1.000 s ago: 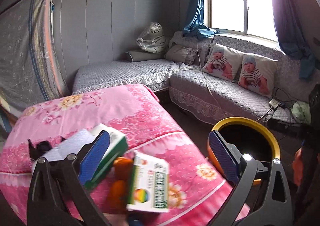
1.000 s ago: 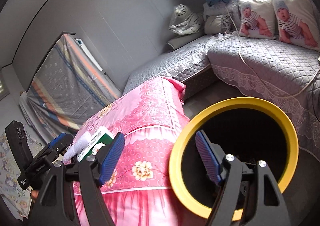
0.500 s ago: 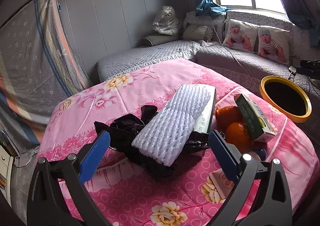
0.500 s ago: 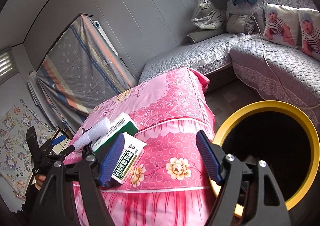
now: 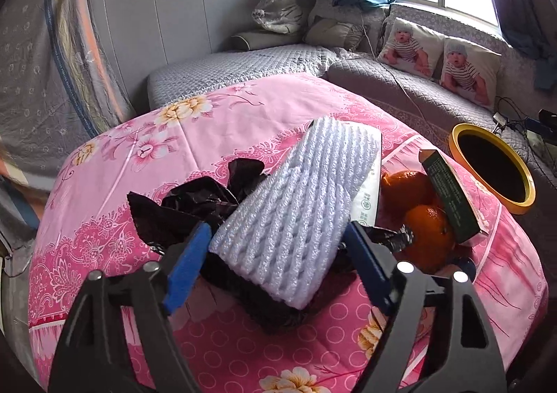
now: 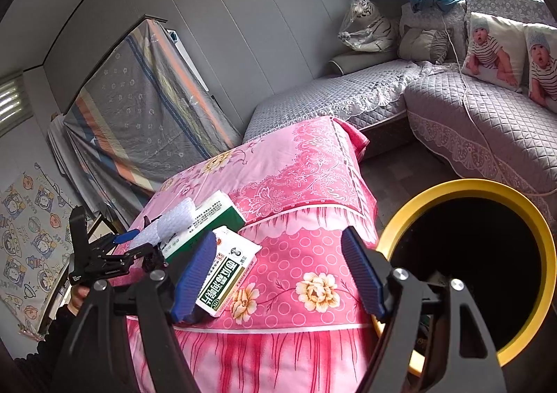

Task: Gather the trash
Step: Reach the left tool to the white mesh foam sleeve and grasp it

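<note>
The white foam net (image 5: 296, 208) is lying on the black bag (image 5: 195, 208) atop the pink table (image 5: 209, 121); the left gripper (image 5: 275, 264) is straddling it, jaws wide. The right gripper (image 6: 278, 274) is hanging wide, empty, beside the yellow-rimmed bin (image 6: 410, 208). Boxes (image 6: 226, 274) remaining, collecting seems barely begun.

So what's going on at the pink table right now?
A person is clearing trash with two handheld grippers. The left gripper is open, its fingers on either side of the white foam net lying over a black plastic bag, not clamped yet. Oranges and medicine boxes sit beside it. The right gripper is open and empty, near the yellow-rimmed bin by the table edge.
</note>
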